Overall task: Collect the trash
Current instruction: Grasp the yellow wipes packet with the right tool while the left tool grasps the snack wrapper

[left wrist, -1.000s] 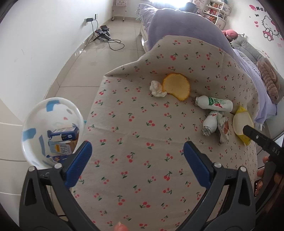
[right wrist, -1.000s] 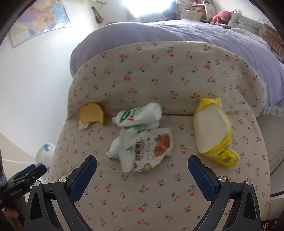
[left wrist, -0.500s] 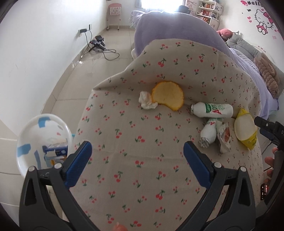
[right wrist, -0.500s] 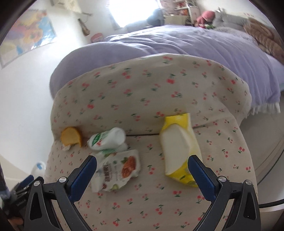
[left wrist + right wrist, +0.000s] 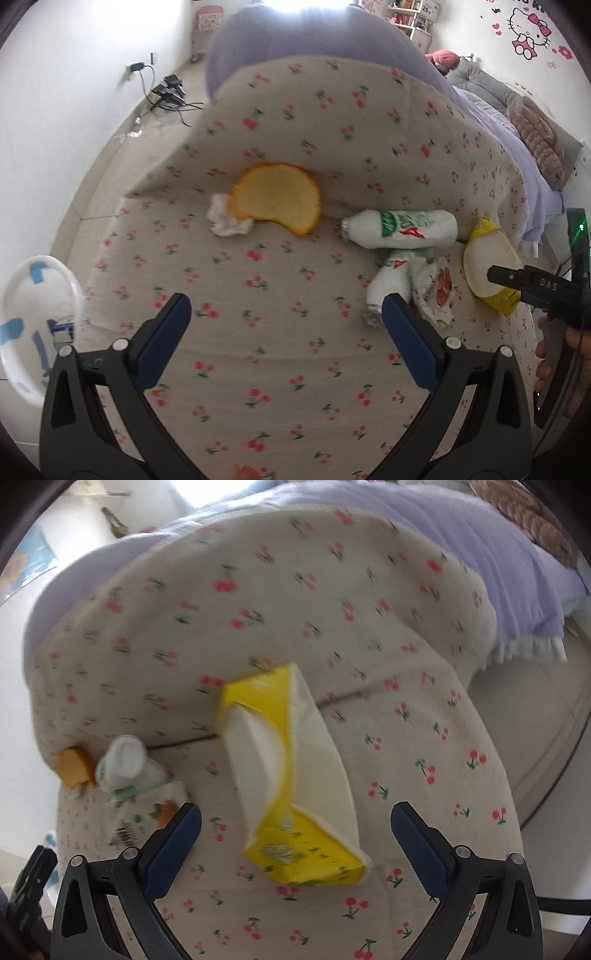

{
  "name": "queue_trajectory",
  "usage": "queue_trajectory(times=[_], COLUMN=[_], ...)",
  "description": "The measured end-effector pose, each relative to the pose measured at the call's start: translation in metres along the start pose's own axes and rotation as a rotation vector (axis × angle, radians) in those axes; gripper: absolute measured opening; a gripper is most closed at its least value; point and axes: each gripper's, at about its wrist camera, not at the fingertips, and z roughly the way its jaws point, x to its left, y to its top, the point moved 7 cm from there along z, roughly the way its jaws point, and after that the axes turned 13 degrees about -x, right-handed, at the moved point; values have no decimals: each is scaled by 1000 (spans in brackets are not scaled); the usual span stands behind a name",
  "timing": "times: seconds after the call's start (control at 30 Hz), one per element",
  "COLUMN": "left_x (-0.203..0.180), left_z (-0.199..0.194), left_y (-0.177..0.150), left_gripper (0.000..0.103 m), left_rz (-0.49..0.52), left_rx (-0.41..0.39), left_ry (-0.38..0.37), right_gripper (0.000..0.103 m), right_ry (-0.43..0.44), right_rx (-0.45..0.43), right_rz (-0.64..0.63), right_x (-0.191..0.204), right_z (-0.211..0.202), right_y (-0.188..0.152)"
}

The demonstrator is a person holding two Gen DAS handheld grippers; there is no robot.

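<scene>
Trash lies on a cherry-print cushion [image 5: 280,354]: an orange peel [image 5: 277,197], a crumpled tissue [image 5: 227,221], two white bottles [image 5: 400,229] [image 5: 388,291], a snack wrapper [image 5: 436,295] and a yellow tissue pack [image 5: 291,771]. My left gripper [image 5: 282,332] is open and empty above the cushion, short of the peel. My right gripper [image 5: 295,838] is open, its jaws either side of the yellow pack's near end, and it also shows in the left wrist view [image 5: 535,288]. The bottles [image 5: 122,764], the peel [image 5: 74,771] and the wrapper [image 5: 155,812] lie to its left.
A white bin [image 5: 33,317] with blue marks stands on the floor left of the cushion, with cartons inside. A purple bedspread [image 5: 480,535] lies behind the cushion. Cables and a power strip [image 5: 168,92] lie on the tiled floor at the far left.
Both grippers have moved forward. The right one has swung right and closed in on the yellow pack, which now sits between its open jaws. The left one has neared the peel.
</scene>
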Motion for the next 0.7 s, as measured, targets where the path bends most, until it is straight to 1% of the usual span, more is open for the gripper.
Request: queue_trajectory(times=[0.1, 0.2, 0.23, 0.3, 0.33, 0.37, 0.4, 0.53, 0.6, 0.63, 0.67, 0.7], left_x=[-8, -16, -18, -23, -26, -29, -33, -50, -60, -64, -69, -71], left_z=[5, 10, 11, 11, 11, 11, 11, 13, 14, 15, 14, 15], left_y=[-3, -6, -7, -7, -7, -7, -7, -6, -6, -6, -6, -6], left_gripper=[102, 102, 102, 102, 102, 102, 102, 102, 97, 90, 80, 75], left_rz=[7, -18, -27, -37, -35, -32, -30, -10, 8, 17, 23, 24], left_rx=[15, 54, 63, 68, 66, 64, 60, 39, 24, 17, 9, 8], left_ry=[-29, -67, -76, -83, -81, -80, -84, -109, -131, -142, -153, -159], right_gripper=[100, 84, 72, 69, 58, 32, 29, 27, 26, 26, 25, 25], right_ry=[1, 18, 24, 30, 39, 54, 71, 77, 90, 92, 95, 98], right_rx=[20, 29, 33, 32, 24, 20, 21, 17, 16, 14, 11, 8], right_rz=[42, 58, 54, 40, 29, 16, 3, -15, -12, -12, -11, -10], right_x=[-5, -6, -7, -6, -4, 2, 6, 15, 16, 17, 18, 18], right_z=[5, 7, 7, 6, 4, 3, 0, -13, -17, -21, -24, -28], right_y=[-2, -3, -3, -2, -1, 1, 2, -1, -1, -3, -3, -3])
